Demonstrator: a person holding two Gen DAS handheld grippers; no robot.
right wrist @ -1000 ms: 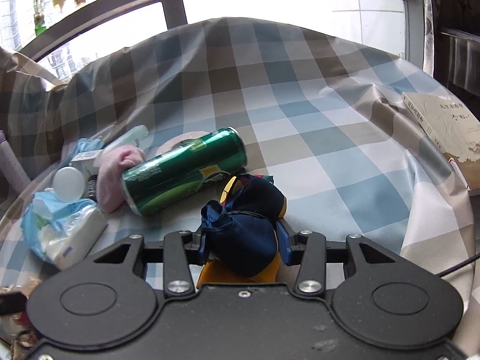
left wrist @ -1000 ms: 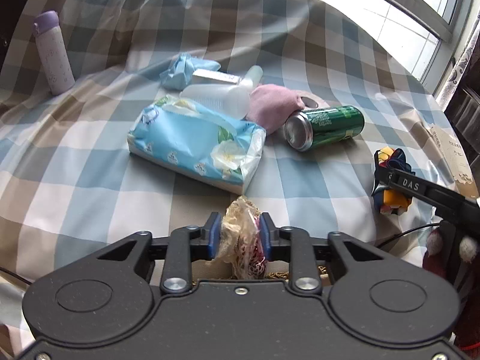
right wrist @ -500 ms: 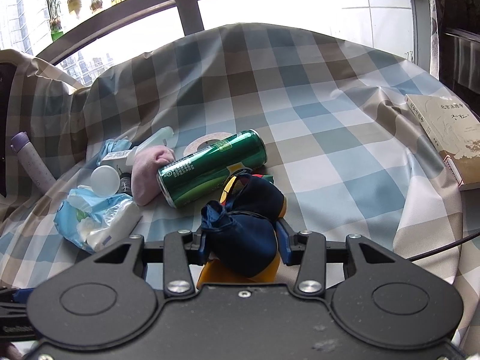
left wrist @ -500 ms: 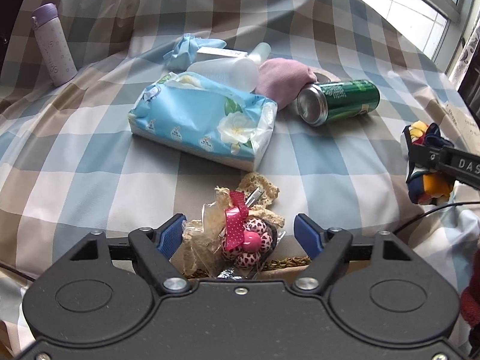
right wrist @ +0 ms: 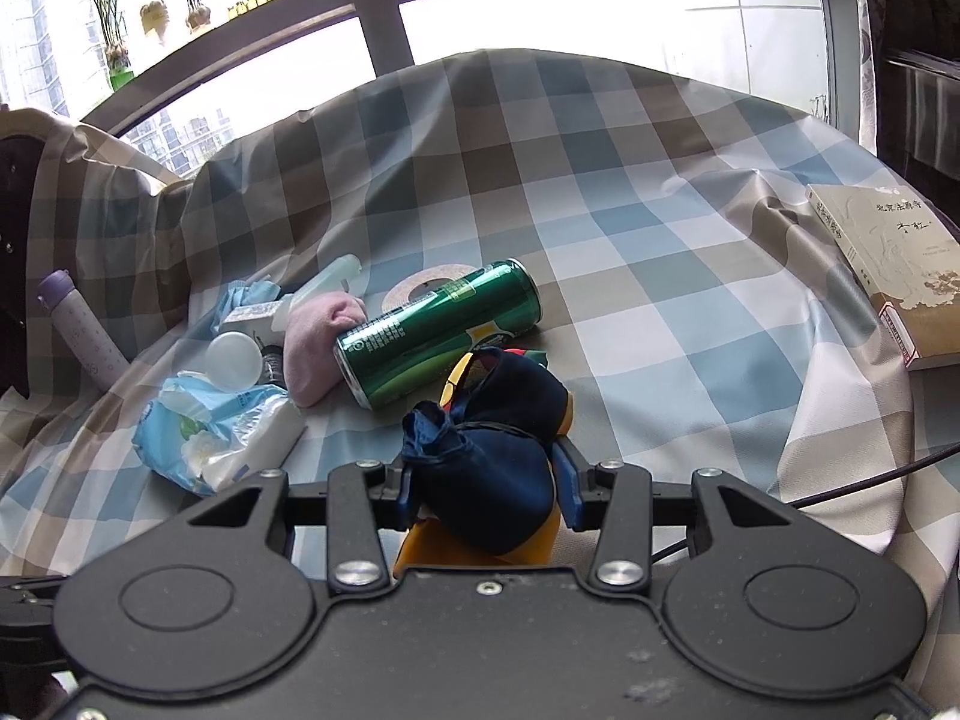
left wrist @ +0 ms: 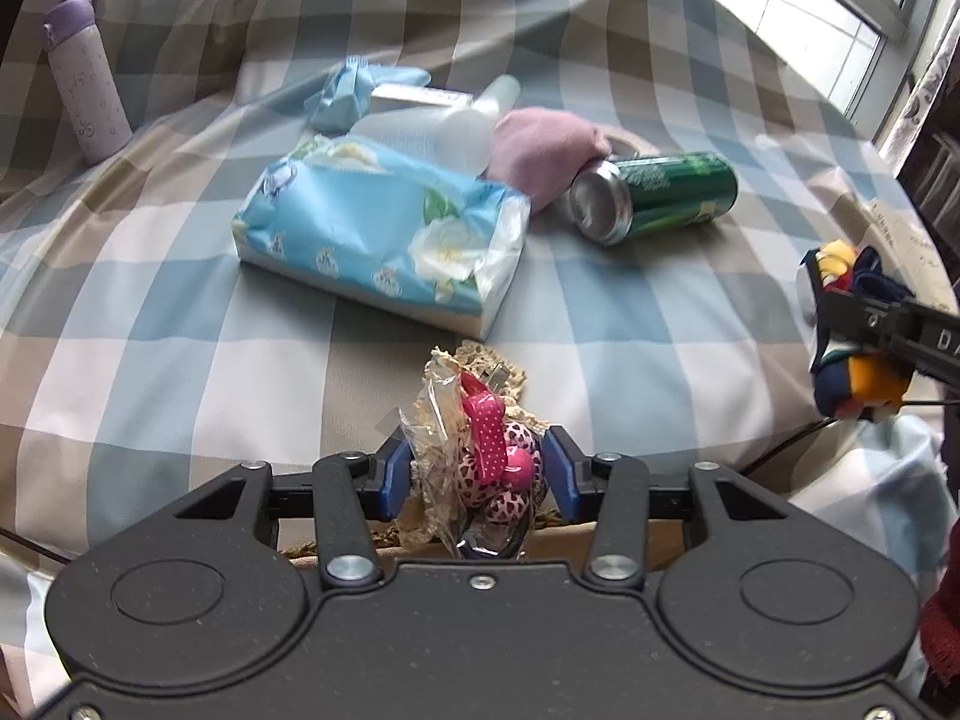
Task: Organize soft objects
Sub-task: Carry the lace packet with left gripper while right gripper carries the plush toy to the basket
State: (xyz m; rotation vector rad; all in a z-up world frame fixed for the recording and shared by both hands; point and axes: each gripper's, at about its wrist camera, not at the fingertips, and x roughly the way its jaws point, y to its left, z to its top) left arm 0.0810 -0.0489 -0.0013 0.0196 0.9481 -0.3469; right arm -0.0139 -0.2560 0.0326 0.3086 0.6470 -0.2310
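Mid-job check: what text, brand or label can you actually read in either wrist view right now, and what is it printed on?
"DA": white letters on the right gripper's black body, cut off by the frame edge.
Book: Chinese characters on the cover, too small to read reliably.
Green can: pale print on its side, blurred, unreadable.
Tissue pack: flower pattern and small marks, no legible words.
Purple-capped bottle: faint marks only, unreadable.

Right gripper's arm (left wrist: 900, 330), seen from left wrist cam: white letters "DA", rest cut off by frame edge. Book (right wrist: 888, 264) cover has Chinese chars, too small to read. Green can (right wrist: 438, 330): white small print, illegible. Nothing else readable.
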